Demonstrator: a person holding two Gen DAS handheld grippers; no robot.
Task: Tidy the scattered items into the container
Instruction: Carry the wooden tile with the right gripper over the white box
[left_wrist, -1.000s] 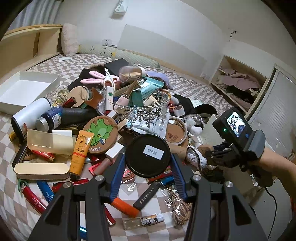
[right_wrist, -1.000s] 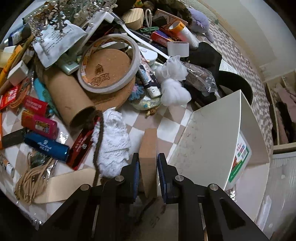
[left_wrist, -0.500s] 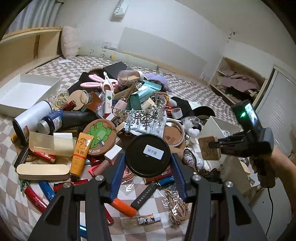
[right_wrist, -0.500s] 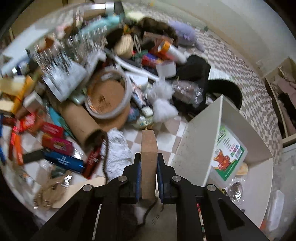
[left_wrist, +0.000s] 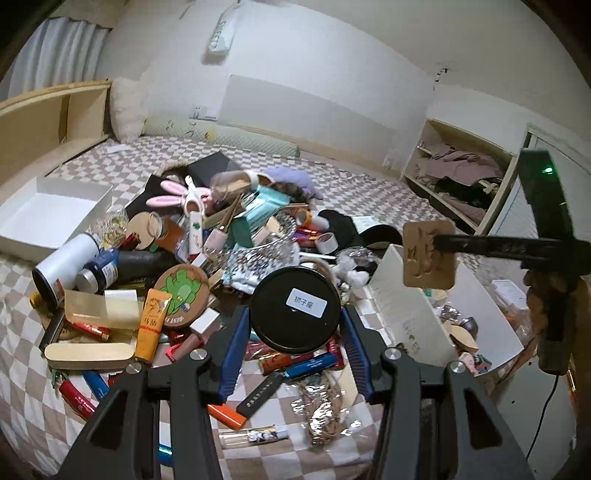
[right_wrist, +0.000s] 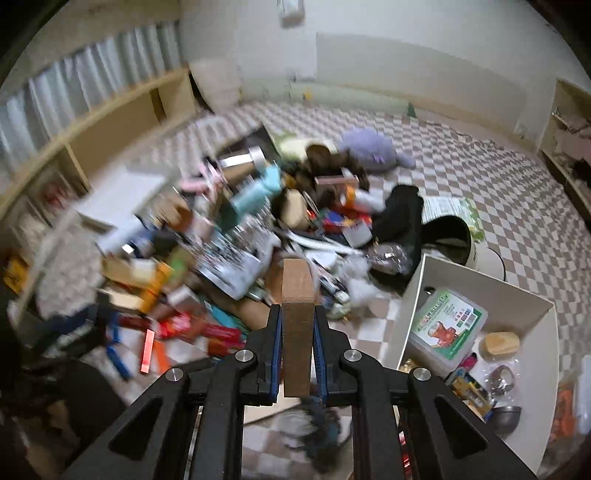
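My right gripper (right_wrist: 297, 325) is shut on a brown wooden block (right_wrist: 296, 314), held in the air left of the white container (right_wrist: 413, 295). In the left wrist view the block (left_wrist: 428, 258) hangs above the container's wall (left_wrist: 402, 295). My left gripper (left_wrist: 295, 332) is shut on a black round lid with a white label (left_wrist: 295, 308), above the pile of scattered items (left_wrist: 207, 258). The container holds a green-labelled plastic box (right_wrist: 447, 325) and small items.
A white tray (left_wrist: 48, 210) lies at the far left. A white bottle (left_wrist: 62, 266), an orange tube (left_wrist: 151, 321) and a frog coaster (left_wrist: 181, 295) lie in the pile. A black pot (right_wrist: 450, 236) stands behind the container. Shelves (left_wrist: 461, 181) are at the right.
My right gripper has lifted the wooden block off the bed and swung it up toward the container. My left gripper keeps holding the black lid, raised slightly.
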